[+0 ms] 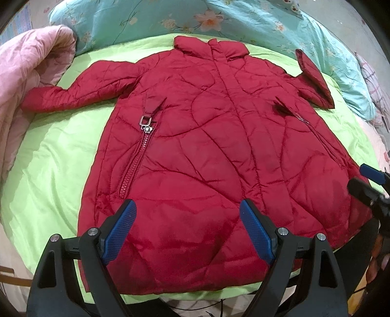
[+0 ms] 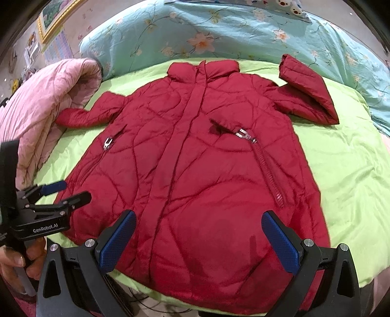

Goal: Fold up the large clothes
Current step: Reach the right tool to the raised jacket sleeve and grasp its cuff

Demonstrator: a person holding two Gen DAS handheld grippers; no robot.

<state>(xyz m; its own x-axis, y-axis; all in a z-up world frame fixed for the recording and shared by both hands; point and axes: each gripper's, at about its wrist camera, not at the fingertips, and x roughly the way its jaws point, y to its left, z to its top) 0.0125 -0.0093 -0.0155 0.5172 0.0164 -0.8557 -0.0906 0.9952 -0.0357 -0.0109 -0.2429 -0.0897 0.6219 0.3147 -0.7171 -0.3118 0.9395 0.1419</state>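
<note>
A red quilted coat (image 1: 207,136) lies flat, front up, on a green sheet (image 1: 56,156), collar at the far end; it also shows in the right wrist view (image 2: 199,170). Its left sleeve stretches out to the left. Its right sleeve (image 2: 309,92) is bent back on itself. My left gripper (image 1: 187,229) is open and empty, above the coat's hem on the left side. My right gripper (image 2: 197,239) is open and empty, above the hem toward the right. The left gripper shows in the right wrist view (image 2: 65,190), and the right gripper in the left wrist view (image 1: 365,180).
A pink quilt (image 1: 26,80) is bunched at the left, touching the left cuff. A turquoise floral duvet (image 1: 219,22) lies along the far edge behind the collar. Green sheet (image 2: 346,165) shows on both sides of the coat.
</note>
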